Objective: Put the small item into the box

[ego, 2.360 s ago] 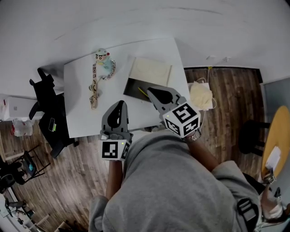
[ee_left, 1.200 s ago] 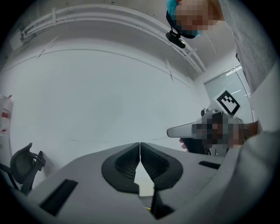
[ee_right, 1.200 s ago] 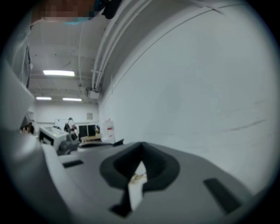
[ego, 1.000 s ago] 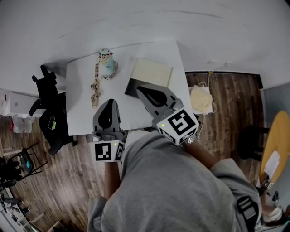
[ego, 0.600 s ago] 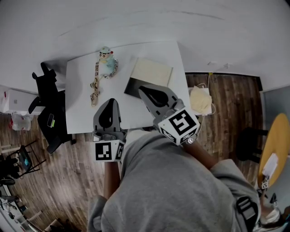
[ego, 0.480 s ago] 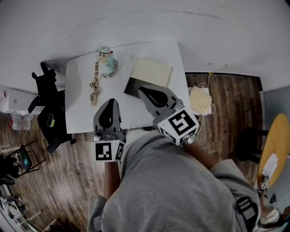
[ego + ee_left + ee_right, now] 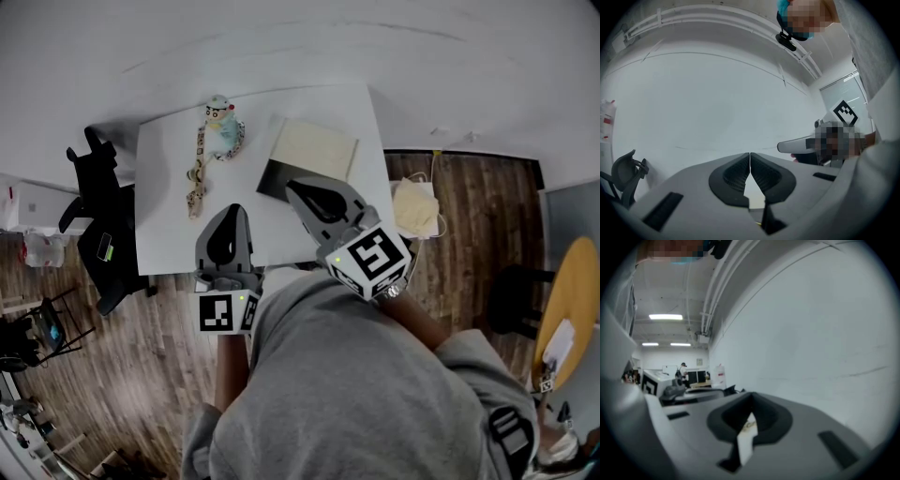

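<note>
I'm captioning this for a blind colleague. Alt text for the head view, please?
From above, a person in a grey top holds the left gripper and right gripper over the near part of a white table. Farther back lie a toy figure with a strap and an open box, its near edge hidden by the right gripper's tip.
</note>
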`<state>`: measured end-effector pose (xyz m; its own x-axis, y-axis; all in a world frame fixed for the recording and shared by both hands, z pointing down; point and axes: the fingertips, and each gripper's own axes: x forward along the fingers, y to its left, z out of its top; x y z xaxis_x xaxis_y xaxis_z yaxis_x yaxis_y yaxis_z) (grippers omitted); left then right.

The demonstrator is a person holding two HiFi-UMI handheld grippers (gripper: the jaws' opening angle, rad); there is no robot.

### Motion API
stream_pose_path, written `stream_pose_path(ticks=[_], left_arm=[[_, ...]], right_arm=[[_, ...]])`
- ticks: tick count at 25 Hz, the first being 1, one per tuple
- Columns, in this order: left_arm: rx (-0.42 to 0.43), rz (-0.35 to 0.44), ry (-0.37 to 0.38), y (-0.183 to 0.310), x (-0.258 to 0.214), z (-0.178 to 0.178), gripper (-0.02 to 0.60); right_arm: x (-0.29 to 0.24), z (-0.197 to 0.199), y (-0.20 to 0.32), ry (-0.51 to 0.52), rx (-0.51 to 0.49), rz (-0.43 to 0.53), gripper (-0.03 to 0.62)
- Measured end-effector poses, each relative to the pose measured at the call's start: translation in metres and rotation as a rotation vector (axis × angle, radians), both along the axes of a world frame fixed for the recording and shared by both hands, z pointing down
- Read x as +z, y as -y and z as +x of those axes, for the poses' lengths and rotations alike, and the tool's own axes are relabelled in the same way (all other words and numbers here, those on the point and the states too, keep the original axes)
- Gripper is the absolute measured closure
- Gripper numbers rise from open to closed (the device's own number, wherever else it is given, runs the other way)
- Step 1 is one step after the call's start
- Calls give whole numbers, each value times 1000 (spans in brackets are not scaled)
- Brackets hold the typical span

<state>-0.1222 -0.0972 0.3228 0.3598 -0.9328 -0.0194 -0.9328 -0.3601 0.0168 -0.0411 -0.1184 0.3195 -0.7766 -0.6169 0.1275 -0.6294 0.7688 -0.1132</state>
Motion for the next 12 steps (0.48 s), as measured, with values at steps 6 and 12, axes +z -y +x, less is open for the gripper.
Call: stream_pose_path(ticks=[6, 12], left_arm=[[2, -13, 1, 1, 5, 1, 546], [8, -20, 5, 4, 10, 4, 546]], right_arm=[[4, -3, 0, -4, -14, -9, 562], [14, -4, 4, -25, -23, -10, 562]])
